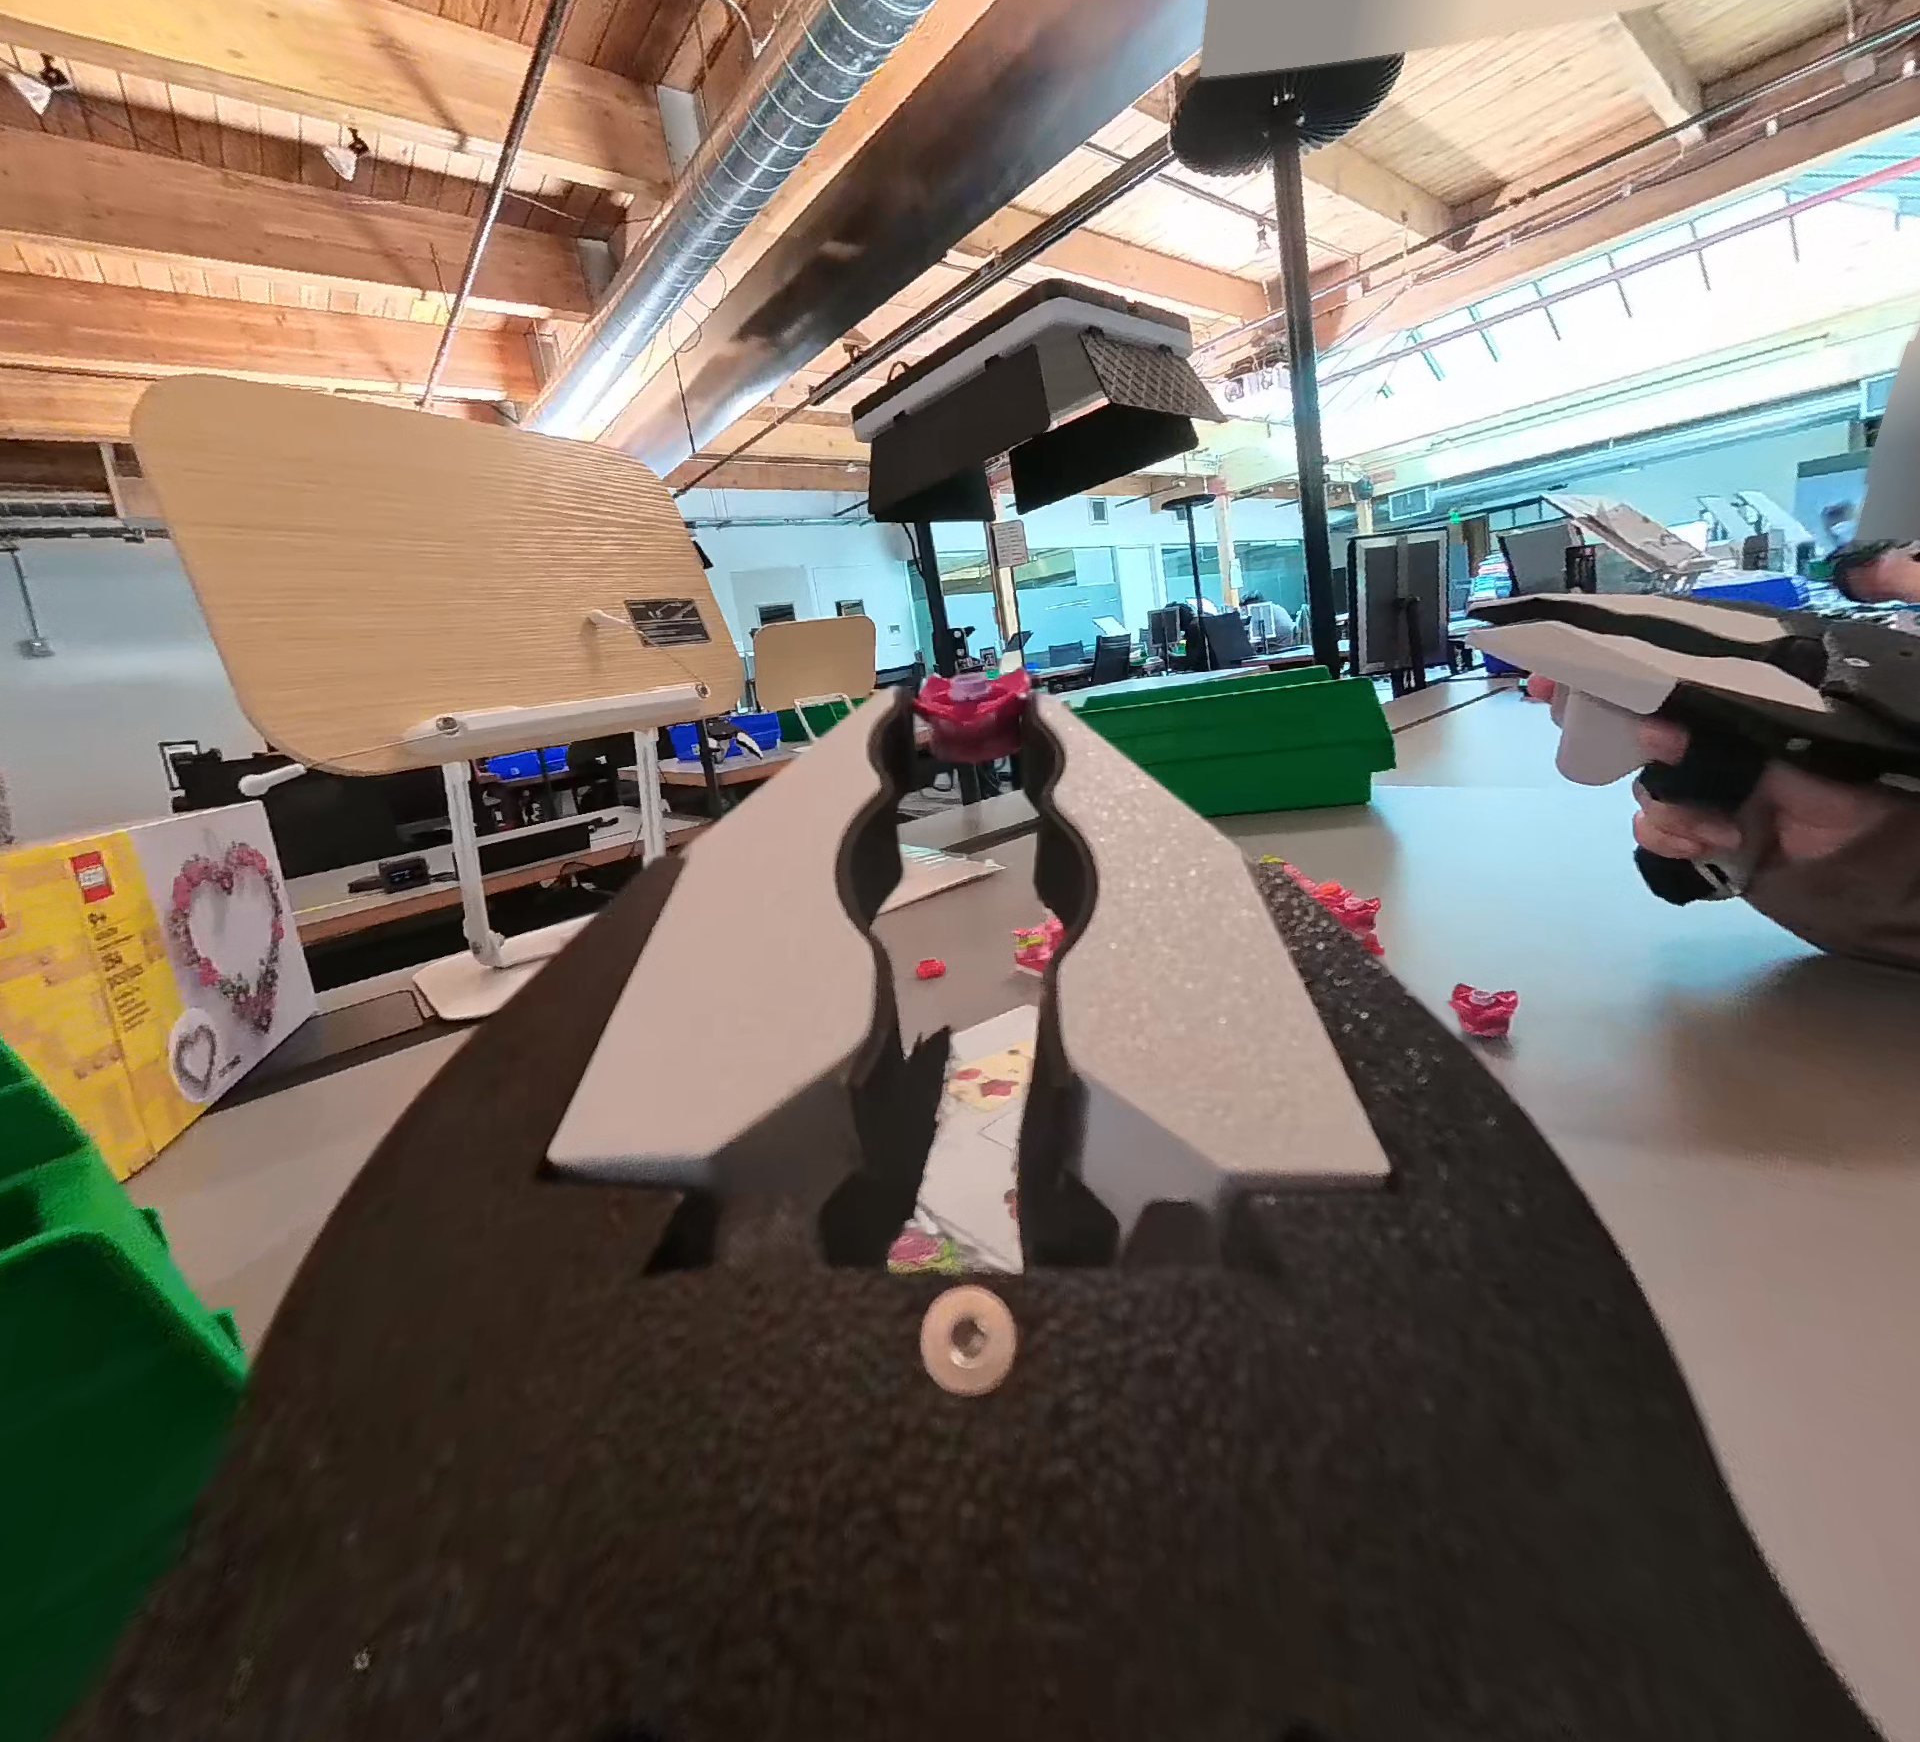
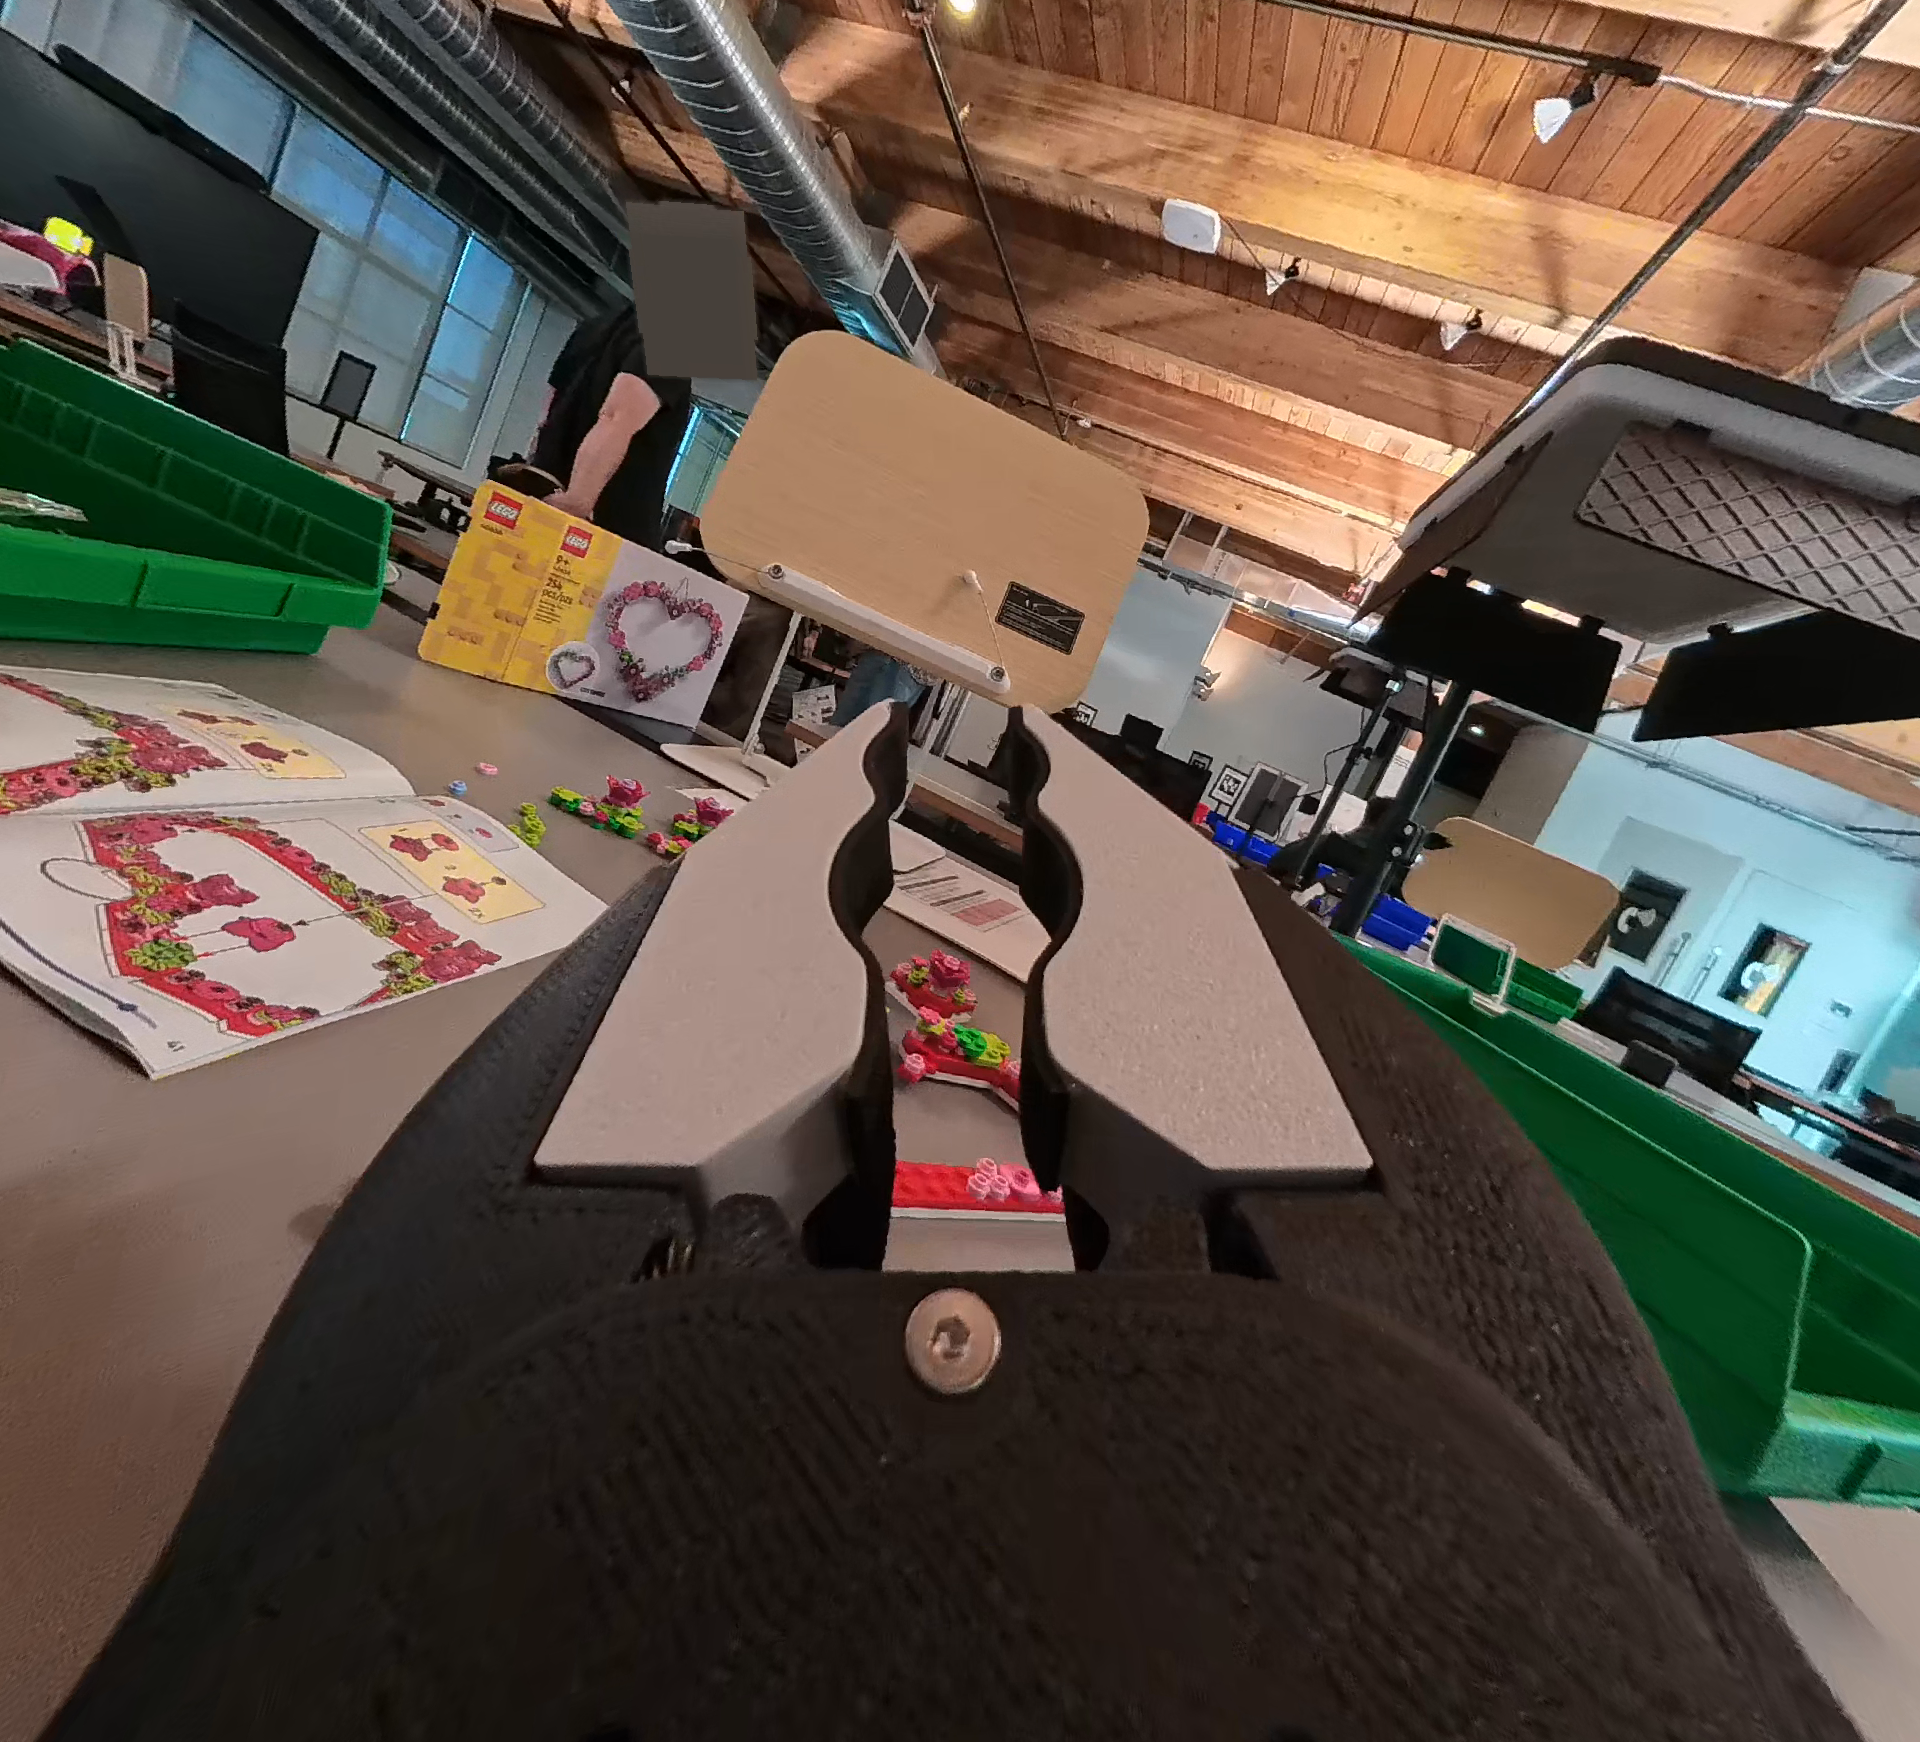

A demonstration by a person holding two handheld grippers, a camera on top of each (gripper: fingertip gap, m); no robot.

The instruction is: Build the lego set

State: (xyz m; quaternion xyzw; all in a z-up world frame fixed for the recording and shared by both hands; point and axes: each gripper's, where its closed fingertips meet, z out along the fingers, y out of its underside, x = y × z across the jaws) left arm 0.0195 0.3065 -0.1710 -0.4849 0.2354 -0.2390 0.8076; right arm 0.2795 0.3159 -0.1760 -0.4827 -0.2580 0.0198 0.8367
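Pinching pink flower piece (image 1: pixel 968 713), left tongs (image 1: pixel 966 705) raised, tilted upward.

The booklet (image 2: pixel 239 871) lies open on the table (image 2: pixel 208 1193), left of the loose flowers (image 2: pixel 623 809). Behind them the box (image 2: pixel 582 612) stands left of the stand (image 2: pixel 925 529). Bins (image 2: pixel 177 529) flank the table.

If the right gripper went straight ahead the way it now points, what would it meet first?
Probably the wooden book stand, which sits just past the empty, slightly parted tips of the right gripper; the gap to it is hard to judge.
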